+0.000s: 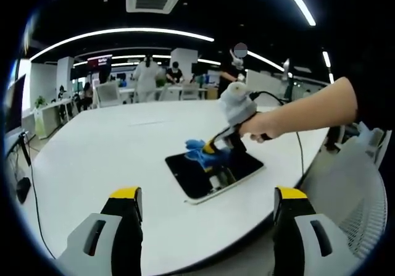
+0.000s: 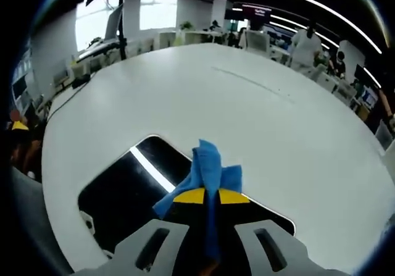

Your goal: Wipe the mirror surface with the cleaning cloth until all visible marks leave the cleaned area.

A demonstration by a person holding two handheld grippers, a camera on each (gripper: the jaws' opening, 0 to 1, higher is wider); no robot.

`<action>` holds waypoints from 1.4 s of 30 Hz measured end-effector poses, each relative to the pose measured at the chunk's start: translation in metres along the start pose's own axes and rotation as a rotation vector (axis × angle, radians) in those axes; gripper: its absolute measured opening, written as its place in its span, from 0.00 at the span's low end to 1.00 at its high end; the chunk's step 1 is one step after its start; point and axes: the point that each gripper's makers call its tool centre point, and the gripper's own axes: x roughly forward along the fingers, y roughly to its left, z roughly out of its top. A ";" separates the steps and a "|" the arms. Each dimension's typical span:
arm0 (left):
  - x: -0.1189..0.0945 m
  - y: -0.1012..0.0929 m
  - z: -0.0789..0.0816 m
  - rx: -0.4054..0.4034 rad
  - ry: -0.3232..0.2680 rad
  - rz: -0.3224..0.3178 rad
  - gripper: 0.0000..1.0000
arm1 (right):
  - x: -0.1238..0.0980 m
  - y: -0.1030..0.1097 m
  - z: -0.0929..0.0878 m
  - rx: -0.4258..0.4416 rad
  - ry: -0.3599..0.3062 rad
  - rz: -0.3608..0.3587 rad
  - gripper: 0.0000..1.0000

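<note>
While the right gripper clamped the blue cloth against the mirror lying flat on the white table, the left gripper hovered wide apart, empty.

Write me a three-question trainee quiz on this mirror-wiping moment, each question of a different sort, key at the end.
1. True or false: the left hand-held gripper is shut on the blue cleaning cloth.
2. Multiple choice: where does the mirror lie? A) flat on the white table B) propped against a chair C) held up in a hand
3. Fill in: the right hand-held gripper pinches the cloth over the ____.

Key
1. False: it hangs open near the table's edge, holding nothing.
2. A
3. mirror
</note>
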 end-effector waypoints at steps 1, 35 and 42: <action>0.000 0.000 0.000 0.000 0.002 0.000 0.87 | 0.000 0.000 0.000 -0.015 0.002 0.001 0.00; 0.000 0.001 0.000 -0.002 0.006 0.009 0.88 | -0.010 -0.023 -0.017 -0.058 0.013 0.023 0.00; 0.000 0.001 -0.001 -0.003 0.006 0.013 0.88 | -0.009 -0.025 -0.018 0.012 0.020 0.032 0.00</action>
